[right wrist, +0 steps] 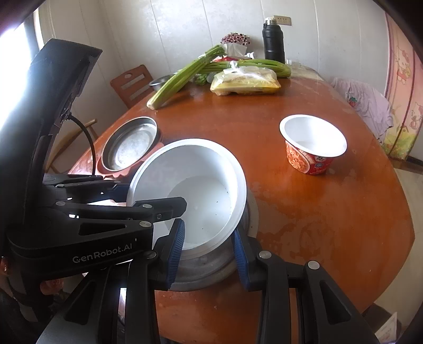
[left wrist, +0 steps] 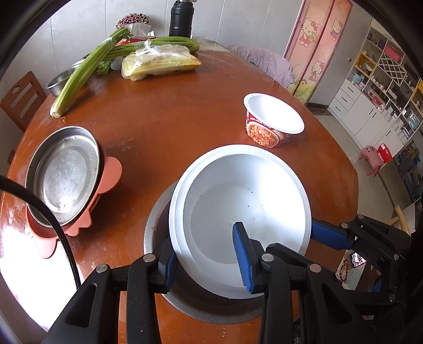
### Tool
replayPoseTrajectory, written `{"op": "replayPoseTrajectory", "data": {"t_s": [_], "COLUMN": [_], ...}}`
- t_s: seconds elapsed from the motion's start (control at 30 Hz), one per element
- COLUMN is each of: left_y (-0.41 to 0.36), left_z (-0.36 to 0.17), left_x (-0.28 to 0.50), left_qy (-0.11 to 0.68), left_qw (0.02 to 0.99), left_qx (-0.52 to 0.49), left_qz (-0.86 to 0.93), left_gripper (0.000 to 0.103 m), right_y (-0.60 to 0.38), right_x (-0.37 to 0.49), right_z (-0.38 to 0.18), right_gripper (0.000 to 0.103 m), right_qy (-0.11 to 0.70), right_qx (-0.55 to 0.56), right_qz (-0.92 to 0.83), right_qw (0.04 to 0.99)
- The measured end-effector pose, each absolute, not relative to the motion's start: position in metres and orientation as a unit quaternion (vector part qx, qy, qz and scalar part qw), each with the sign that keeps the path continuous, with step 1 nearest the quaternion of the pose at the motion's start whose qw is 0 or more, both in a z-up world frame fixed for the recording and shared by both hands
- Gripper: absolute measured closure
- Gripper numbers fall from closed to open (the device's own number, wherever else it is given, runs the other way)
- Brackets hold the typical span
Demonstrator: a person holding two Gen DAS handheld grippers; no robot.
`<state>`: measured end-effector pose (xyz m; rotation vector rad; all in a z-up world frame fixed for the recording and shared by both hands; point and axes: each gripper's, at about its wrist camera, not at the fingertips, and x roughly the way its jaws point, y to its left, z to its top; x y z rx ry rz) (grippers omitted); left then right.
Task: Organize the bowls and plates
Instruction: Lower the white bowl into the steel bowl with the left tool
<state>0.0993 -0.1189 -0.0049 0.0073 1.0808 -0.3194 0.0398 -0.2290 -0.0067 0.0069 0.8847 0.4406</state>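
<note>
A white bowl [left wrist: 238,211] sits tilted inside a steel bowl [left wrist: 158,232] near the table's front edge; it shows in the right wrist view too [right wrist: 190,180]. My left gripper [left wrist: 208,254] is open, its jaws straddling the white bowl's near rim, one finger inside and one outside. My right gripper [right wrist: 208,246] is open, its jaws straddling the same bowl's near rim from the other side; its blue finger [left wrist: 327,235] shows in the left wrist view. A steel plate [left wrist: 63,174] rests in an orange dish [left wrist: 111,172] at the left. A red noodle cup [left wrist: 272,119] stands at the right.
Celery [left wrist: 87,68], a bag of noodles [left wrist: 161,63], a black flask [left wrist: 181,18] and a small steel bowl [left wrist: 59,82] lie at the table's far side. A wooden chair [left wrist: 21,98] stands left. Bare brown table [left wrist: 171,119] lies between.
</note>
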Motion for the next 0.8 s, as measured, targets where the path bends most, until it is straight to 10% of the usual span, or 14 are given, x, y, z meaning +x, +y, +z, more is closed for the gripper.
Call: {"op": "replayPoseTrajectory", "data": {"t_s": [0.8], "left_y": [-0.114], "left_z": [-0.019], "left_x": [0.101], "left_qy": [0.521], "left_qw": [0.842], "left_qx": [0.008], "left_qz": [-0.141], "left_gripper": [0.065], "right_y": [-0.22], "right_x": [0.042], "right_z": [-0.017], "right_gripper": [0.064], "right_qy": [0.426], "right_qx": [-0.029], "right_qz": [0.193], "right_qw": [0.884]}}
